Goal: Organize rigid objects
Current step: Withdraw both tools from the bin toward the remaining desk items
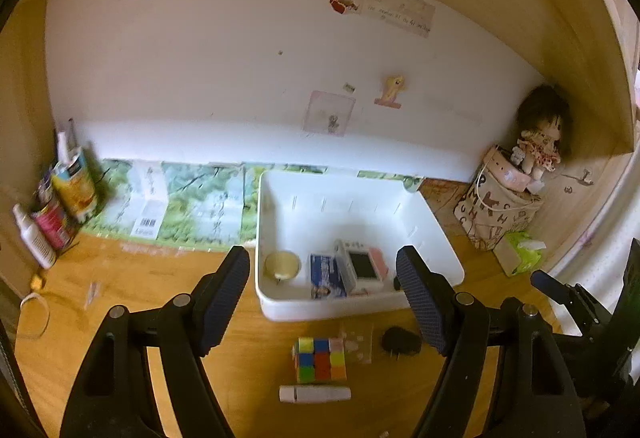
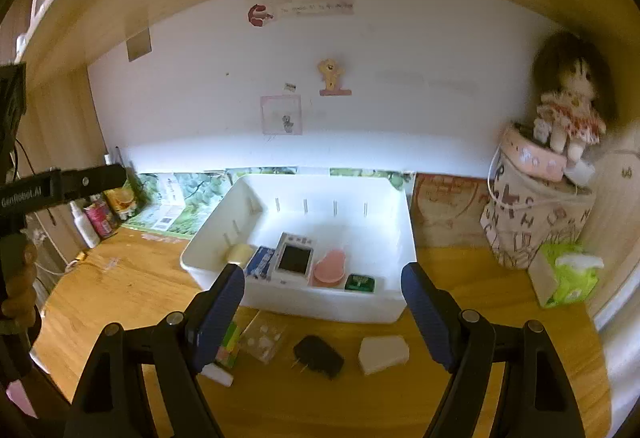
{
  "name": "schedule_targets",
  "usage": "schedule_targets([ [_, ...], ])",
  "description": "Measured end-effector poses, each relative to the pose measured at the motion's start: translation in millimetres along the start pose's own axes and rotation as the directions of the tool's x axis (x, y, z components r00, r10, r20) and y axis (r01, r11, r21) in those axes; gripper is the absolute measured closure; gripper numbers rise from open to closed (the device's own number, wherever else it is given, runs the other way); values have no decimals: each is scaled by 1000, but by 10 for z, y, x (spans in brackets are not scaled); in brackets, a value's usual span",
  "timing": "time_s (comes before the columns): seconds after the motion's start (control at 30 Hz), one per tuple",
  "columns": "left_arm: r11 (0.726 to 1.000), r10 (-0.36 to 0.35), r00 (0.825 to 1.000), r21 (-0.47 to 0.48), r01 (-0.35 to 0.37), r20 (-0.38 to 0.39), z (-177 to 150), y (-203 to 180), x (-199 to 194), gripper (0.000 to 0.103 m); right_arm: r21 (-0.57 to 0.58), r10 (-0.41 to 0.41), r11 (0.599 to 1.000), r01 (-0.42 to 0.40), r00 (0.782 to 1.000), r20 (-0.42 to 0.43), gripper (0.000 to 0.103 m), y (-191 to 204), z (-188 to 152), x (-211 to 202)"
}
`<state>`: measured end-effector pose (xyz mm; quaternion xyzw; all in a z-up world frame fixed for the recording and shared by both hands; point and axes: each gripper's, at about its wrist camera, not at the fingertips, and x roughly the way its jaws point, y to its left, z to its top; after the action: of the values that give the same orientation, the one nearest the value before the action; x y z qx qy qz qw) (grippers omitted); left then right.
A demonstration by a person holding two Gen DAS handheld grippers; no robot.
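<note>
A white bin (image 1: 276, 302) (image 2: 320, 308) sits on the wooden desk. It holds a round yellow tin (image 1: 282, 265), a blue box (image 1: 325, 274), a white device with a dark screen (image 2: 295, 258), a pink piece (image 2: 330, 266) and a green tin (image 2: 360, 282). In front of it lie a colour cube (image 1: 320, 359), a white tube (image 1: 315, 394), a clear packet (image 2: 264, 341), a black plug (image 2: 318, 356) and a white block (image 2: 383, 354). My left gripper (image 1: 322, 302) is open and empty above the cube. My right gripper (image 2: 322, 312) is open and empty above the plug.
Bottles and cans (image 1: 60, 205) stand at the desk's left. A patterned bag (image 2: 536, 213) with a doll (image 2: 568, 105) and a green tissue pack (image 2: 566, 274) stand at the right. Papers (image 1: 180, 201) lie against the back wall. A shelf runs overhead.
</note>
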<state>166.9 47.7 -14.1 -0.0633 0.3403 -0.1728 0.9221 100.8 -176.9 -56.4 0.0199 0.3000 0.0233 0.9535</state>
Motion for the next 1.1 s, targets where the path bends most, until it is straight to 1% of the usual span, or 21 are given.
schedule_targets([
  [0.13, 999, 30, 1000, -11, -30, -8, -133, -57, -119, 24, 42, 31, 999, -30, 999, -23, 22, -89, -91, -94],
  [0.23, 998, 58, 998, -4, -58, -18, -224, -96, -184, 24, 73, 37, 997, -34, 999, -39, 22, -165, -161, -147],
  [0.37, 995, 100, 995, 9, -100, -8, -335, -133, -282, 24, 114, 45, 993, -39, 998, -49, 22, -260, -259, -211],
  [0.57, 988, 154, 987, 21, -153, -35, -500, -173, -357, 24, 174, 74, 983, -59, 994, -85, 22, -367, -378, -213],
  [0.67, 983, 181, 982, 33, -180, -56, -594, -203, -370, 24, 189, 88, 980, -67, 990, -105, 22, -389, -456, -193],
  [0.77, 973, 229, 969, 60, -224, -92, -710, -232, -339, 24, 207, 112, 975, -85, 986, -123, 22, -414, -517, -163],
  [0.83, 968, 246, 963, 75, -239, -108, -782, -242, -333, 24, 227, 128, 969, -94, 982, -139, 22, -436, -570, -121],
  [1.0, 965, 254, 953, 103, -240, -163, -925, -249, -290, 24, 336, 193, 934, -120, 961, -196, 22, -535, -682, 25],
  [1.1, 970, 239, 945, 103, -221, -223, -999, -226, -178, 21, 399, 207, 912, -99, 949, -237, 22, -612, -731, 149],
])
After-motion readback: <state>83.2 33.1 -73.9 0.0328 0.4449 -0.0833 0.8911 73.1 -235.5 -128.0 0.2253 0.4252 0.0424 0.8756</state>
